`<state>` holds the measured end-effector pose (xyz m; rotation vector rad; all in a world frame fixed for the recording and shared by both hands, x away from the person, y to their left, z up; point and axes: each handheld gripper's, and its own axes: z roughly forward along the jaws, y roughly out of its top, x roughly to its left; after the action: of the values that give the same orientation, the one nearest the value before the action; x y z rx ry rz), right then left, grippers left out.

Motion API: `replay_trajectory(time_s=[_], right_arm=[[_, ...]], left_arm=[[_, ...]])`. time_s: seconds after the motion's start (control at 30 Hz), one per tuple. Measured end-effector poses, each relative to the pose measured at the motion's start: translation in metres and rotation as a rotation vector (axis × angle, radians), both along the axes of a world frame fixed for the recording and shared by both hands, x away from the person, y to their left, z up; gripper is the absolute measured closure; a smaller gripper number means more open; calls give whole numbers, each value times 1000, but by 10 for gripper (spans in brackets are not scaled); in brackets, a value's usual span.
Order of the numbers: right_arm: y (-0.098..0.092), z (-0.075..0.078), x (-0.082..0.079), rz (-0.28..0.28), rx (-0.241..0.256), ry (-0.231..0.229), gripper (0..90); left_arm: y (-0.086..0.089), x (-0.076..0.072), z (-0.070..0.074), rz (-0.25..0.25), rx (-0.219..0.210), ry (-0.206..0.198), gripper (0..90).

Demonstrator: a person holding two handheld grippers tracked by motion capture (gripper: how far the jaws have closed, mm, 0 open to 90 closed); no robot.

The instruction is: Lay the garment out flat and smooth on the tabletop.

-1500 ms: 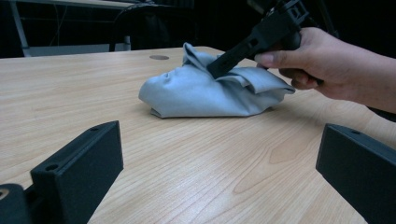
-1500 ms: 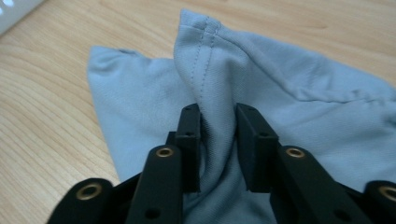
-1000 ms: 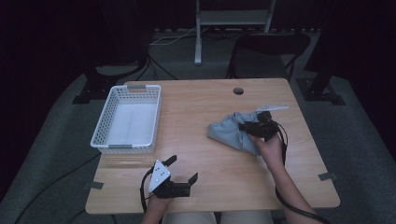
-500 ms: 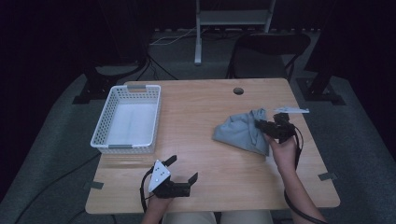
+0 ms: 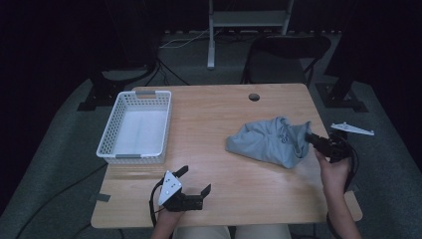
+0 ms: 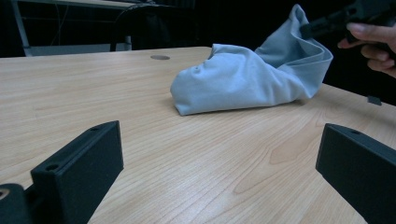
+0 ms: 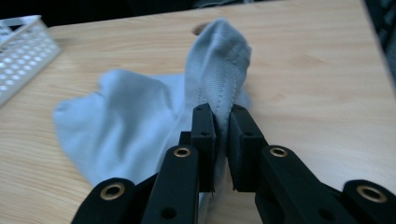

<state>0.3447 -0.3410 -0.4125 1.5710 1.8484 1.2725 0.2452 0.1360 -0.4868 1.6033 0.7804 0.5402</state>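
Dragged further right since a second ago: grey cloth (image 5: 271,142), now at right edge of wooden counter (image 5: 214,119), fold pinched in closed right gripper (image 5: 318,142). Left gripper (image 5: 191,181) wide open, empty, near front edge. White basket (image 5: 137,127) at left; dark room beyond.

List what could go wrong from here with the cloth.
The right gripper pinches only a thin hemmed fold of the grey cloth, so it may slip free. That hand is at the table's right edge, so cloth could trail off. The left gripper rests open, far away, giving no support.
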Motion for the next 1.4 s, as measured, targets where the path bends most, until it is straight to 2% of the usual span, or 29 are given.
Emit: replay_trajectory(time_s=[0.23,0.4,0.6,0.83,1.0,1.13,1.3,1.4], right_arm=[[-36,-22,-5,-77,1,70,817],[-49,-36,-9,-103,-6,116,812],[-64,-48,-17,-135,-26,146,801],[-80,-54,-29,-174,-45,159,802],[-84,-58,-33,-183,-25,156,772],[-80,-58,-33,-173,-38,147,687],[-76,-59,-31,-154,-26,138,601],[-73,-60,-32,-135,-15,113,540]], left_arm=[[0,0,0,0,0,4,17],[0,0,0,-2,4,4,18],[-1,0,0,-3,8,3,18],[-1,1,0,7,12,4,18],[-1,1,0,5,13,4,18],[-1,1,0,4,13,7,18],[-1,1,0,11,10,2,18],[-1,1,0,9,13,2,18]])
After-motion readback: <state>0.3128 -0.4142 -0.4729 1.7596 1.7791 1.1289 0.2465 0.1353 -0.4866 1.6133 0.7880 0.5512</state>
